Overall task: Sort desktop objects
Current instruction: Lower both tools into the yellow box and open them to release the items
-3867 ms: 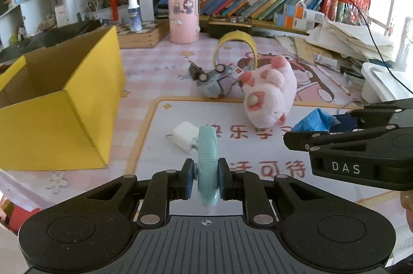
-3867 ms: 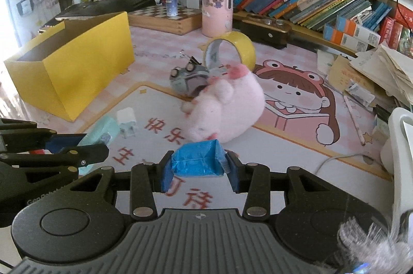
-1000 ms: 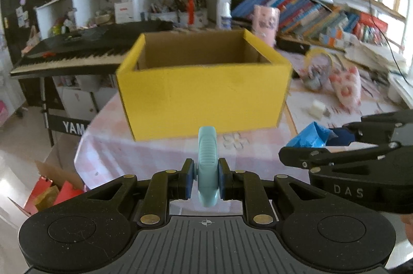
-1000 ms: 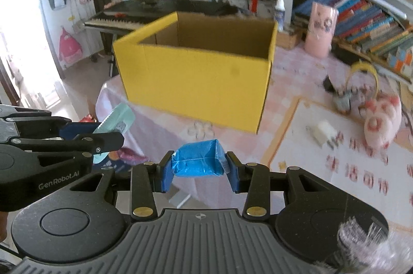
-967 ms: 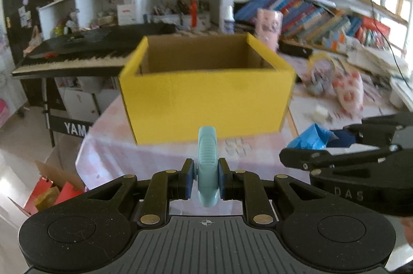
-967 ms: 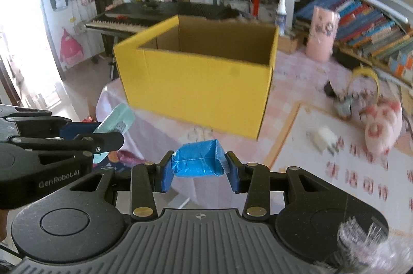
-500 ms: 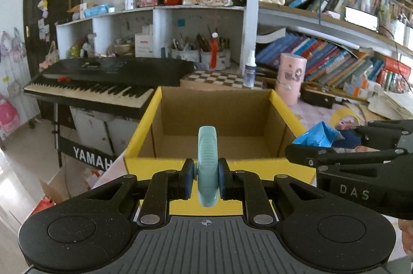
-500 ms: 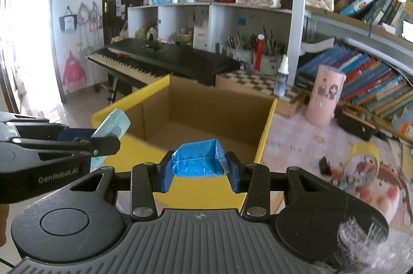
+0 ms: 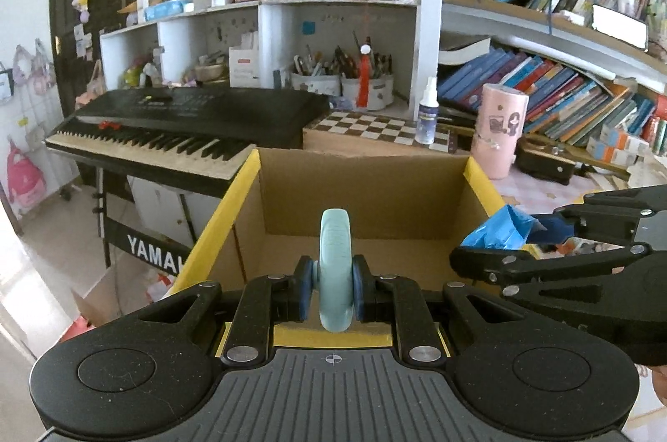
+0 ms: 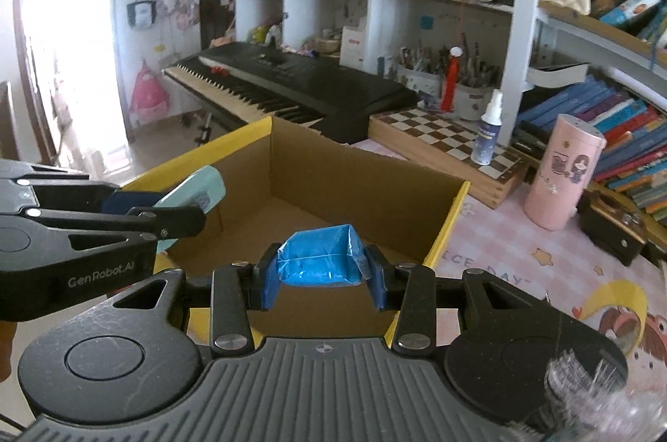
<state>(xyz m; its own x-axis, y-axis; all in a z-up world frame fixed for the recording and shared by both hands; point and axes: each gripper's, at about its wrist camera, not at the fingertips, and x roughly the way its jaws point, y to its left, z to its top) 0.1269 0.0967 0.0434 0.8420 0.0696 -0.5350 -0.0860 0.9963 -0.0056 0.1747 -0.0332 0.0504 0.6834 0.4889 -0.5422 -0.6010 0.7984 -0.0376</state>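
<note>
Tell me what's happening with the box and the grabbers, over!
Left gripper shut on pale teal item. Right gripper shut on blue packet. Both over open yellow box, which looks empty. Nothing blocking the drop.

bright daylight floods in from the doorway (image 10: 62,38) at the left, blown out to white glare. fisheye bending curves the shelves (image 9: 542,21) near the edges. the corners go dark, focus mostly sharp.
</note>
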